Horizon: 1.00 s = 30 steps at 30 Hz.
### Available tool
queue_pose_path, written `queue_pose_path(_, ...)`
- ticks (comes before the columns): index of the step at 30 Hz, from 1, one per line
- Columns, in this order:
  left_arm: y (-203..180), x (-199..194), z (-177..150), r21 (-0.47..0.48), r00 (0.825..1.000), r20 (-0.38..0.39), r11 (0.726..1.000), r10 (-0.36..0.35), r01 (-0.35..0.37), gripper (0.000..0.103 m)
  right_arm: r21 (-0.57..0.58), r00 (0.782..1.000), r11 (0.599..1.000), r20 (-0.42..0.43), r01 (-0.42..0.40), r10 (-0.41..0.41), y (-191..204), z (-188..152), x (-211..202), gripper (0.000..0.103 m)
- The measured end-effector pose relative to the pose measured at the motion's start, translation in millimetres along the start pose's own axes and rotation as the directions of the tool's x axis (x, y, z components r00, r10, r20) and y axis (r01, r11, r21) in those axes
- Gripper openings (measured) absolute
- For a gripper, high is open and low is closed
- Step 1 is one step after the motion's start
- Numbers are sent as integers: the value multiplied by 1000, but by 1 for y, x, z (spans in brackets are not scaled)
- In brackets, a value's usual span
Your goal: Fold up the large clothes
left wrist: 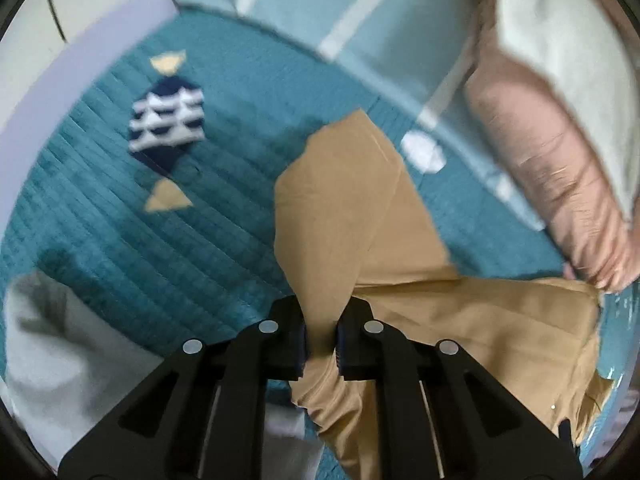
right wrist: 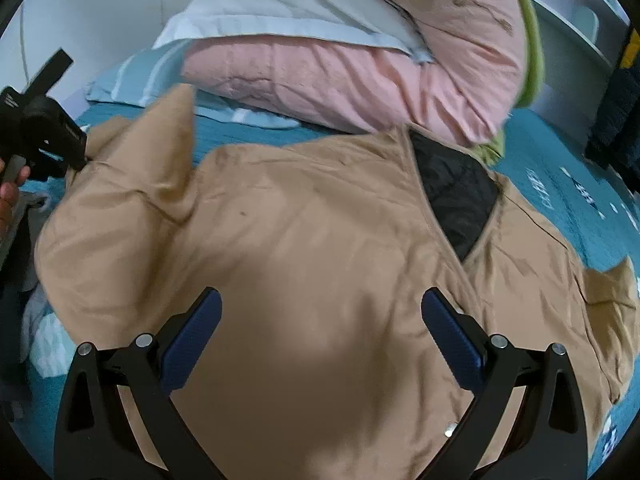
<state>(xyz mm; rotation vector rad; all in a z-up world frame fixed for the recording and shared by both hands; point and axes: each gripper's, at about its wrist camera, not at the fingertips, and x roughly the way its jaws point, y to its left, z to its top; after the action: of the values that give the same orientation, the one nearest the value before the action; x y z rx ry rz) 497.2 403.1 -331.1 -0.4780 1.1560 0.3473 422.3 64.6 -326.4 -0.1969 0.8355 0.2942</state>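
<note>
Tan jacket [right wrist: 304, 240] lay mostly unfolded on bed [left wrist: 120, 240]; left gripper [left wrist: 321, 346] pinched its sleeve, right gripper [right wrist: 322, 334] hovered wide, empty.

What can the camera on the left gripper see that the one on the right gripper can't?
Only the left wrist view shows a navy-and-white striped patch with tan triangles on the teal quilted bedspread, and the left gripper with its jaws shut on a fold of the tan jacket.

Only the right wrist view shows the jacket's black quilted lining, a lime-green edge on the bedding, and the open right gripper above the jacket.

Both show the jacket, bedspread and pink pillow.
</note>
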Motion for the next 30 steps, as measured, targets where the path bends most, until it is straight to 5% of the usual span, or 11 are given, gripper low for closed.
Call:
queue_pose_path(3, 9, -55, -13, 0, 992, 107, 997, -74, 74, 9, -43, 999, 998, -4, -38, 38, 15, 6, 8, 96)
queue_pose_path(6, 10, -126, -37, 47, 960, 241, 990, -141, 134, 9, -93, 1000, 995, -16, -19, 18, 34, 10, 17, 96)
queue_pose_path(11, -11, -201, -76, 115, 924, 323, 978, -204, 175, 9, -210, 993, 977, -114, -29, 5, 68, 0, 54, 95)
queue_pose_path(14, -33, -237, -98, 152, 895, 345, 958, -284, 245, 9, -105, 986, 989, -141, -106, 91, 44, 6, 50, 95)
queue_pose_path(17, -79, -255, -122, 229, 873, 378, 945, -309, 236, 9, 41, 981, 983, -65, -181, 183, -5, 8, 15, 95)
queue_pose_path(20, -139, -257, -145, 310, 858, 350, 910, -377, 274, 9, 124, 982, 974, 16, -191, 190, -64, 1, -24, 95)
queue_pose_path(25, -250, -222, -174, 410, 872, 289, 874, -396, 261, 10, 274, 990, 954, 97, -122, 98, -188, -28, -86, 95)
queue_pose_path(30, -344, -137, -211, 477, 935, 159, 854, -316, 207, 10, 446, 984, 895, 143, 32, -106, -316, -73, -144, 95)
